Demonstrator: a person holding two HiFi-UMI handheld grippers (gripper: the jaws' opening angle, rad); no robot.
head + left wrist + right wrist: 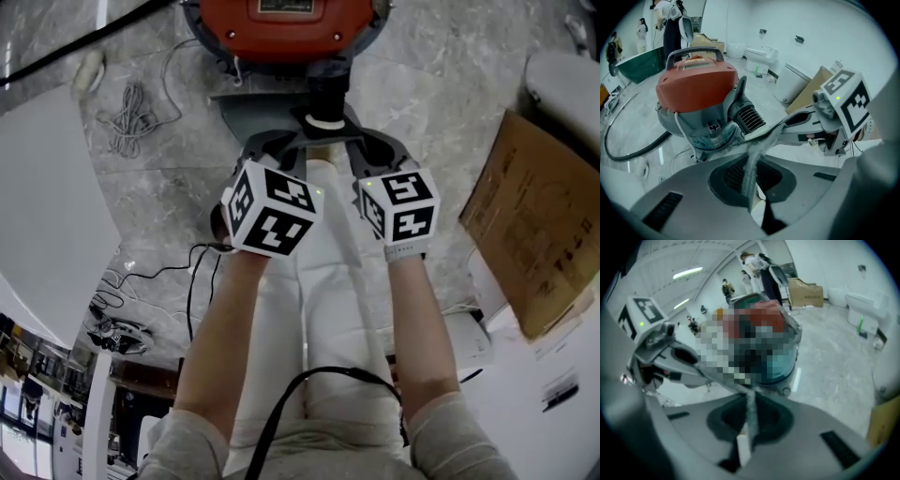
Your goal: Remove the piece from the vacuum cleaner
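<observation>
**A:** Status on the piece?

**B:** I've got both grippers on it. My left gripper [754,168] has its jaws almost together, clamped on the thin grey piece [764,138]. My right gripper [750,411] is just as narrow and pinches the same piece from the other side.

**A:** Where is it relative to the vacuum cleaner?

**B:** It's just in front of the vacuum cleaner [281,28], on my side of the red body and up off the floor [169,178]. It sits close to the black vent grille [750,117] low on the housing. I can't tell whether it touches the housing.

**A:** Orientation?

**B:** It's a flat strip, edge-on to both gripper cameras. The long axis runs across the front of the vacuum cleaner, with one end in my left gripper and the other in my right. It isn't straight. It rises out of my left jaws, then leans over toward the right gripper. In the head view the gripper bodies cover most of it.

**A:** Anything else close by?

**B:** A black hose [633,150] curves along the floor to the left of the vacuum cleaner. There's cardboard [534,234] well off to its right.
</observation>
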